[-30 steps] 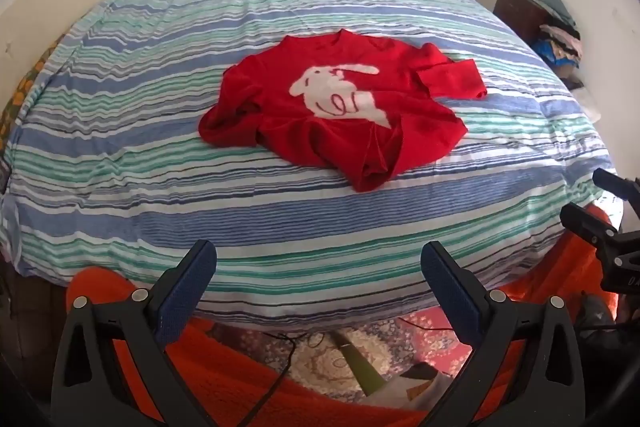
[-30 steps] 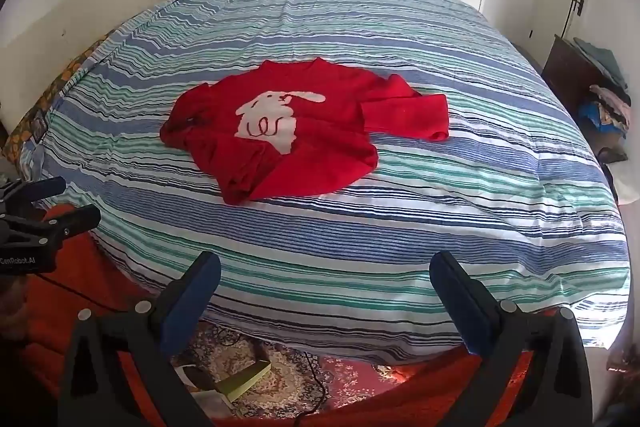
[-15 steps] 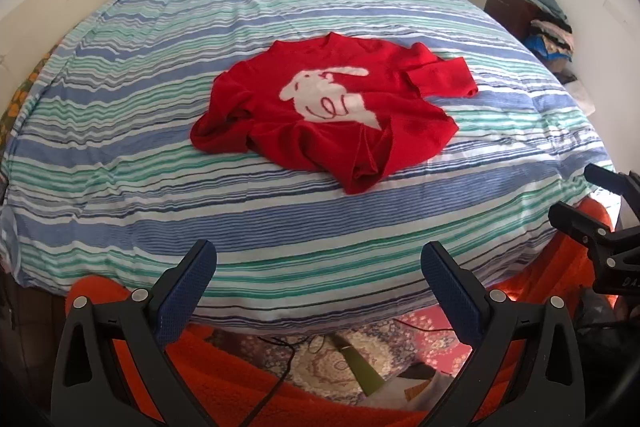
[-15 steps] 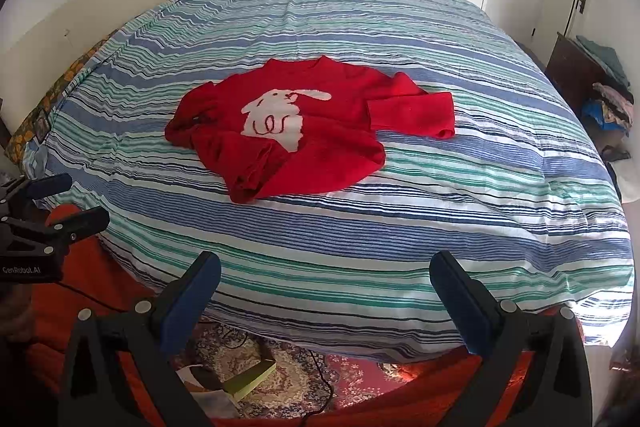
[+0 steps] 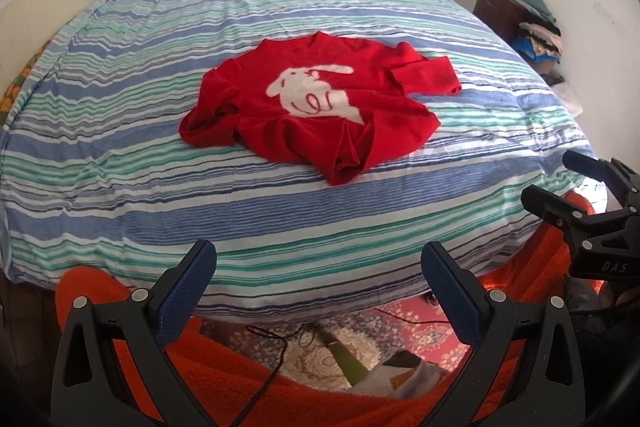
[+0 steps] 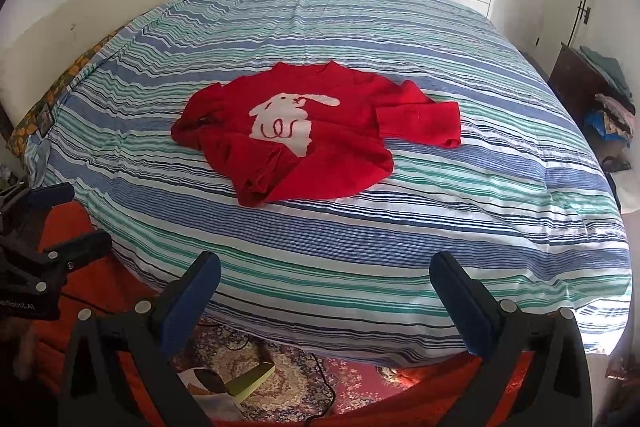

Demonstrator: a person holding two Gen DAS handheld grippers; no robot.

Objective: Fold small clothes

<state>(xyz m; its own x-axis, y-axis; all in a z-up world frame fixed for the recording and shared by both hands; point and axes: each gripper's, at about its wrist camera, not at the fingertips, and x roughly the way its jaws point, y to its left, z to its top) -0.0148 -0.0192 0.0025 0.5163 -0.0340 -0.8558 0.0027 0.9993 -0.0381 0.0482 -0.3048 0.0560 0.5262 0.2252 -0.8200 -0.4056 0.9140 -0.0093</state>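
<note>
A small red sweater (image 5: 316, 107) with a white animal figure lies crumpled in the middle of the striped bed (image 5: 280, 227); it also shows in the right wrist view (image 6: 312, 131). One sleeve is folded across at the right, the hem is bunched at the front. My left gripper (image 5: 318, 271) is open and empty, short of the bed's near edge. My right gripper (image 6: 324, 279) is open and empty, also short of the near edge. Each gripper shows at the side of the other's view, the right one (image 5: 568, 183), the left one (image 6: 64, 219).
The bed (image 6: 400, 227) has a blue, green and white striped cover. An orange blanket (image 5: 280, 399) and a patterned rug (image 6: 280, 367) with a cable lie below the near edge. A dark cabinet with piled clothes (image 5: 532, 27) stands at the right wall. White wardrobe doors stand behind.
Both grippers have moved slightly forward and up, so the sweater sits lower and larger in both views. The sweater has not moved. Both grippers stay open.
</note>
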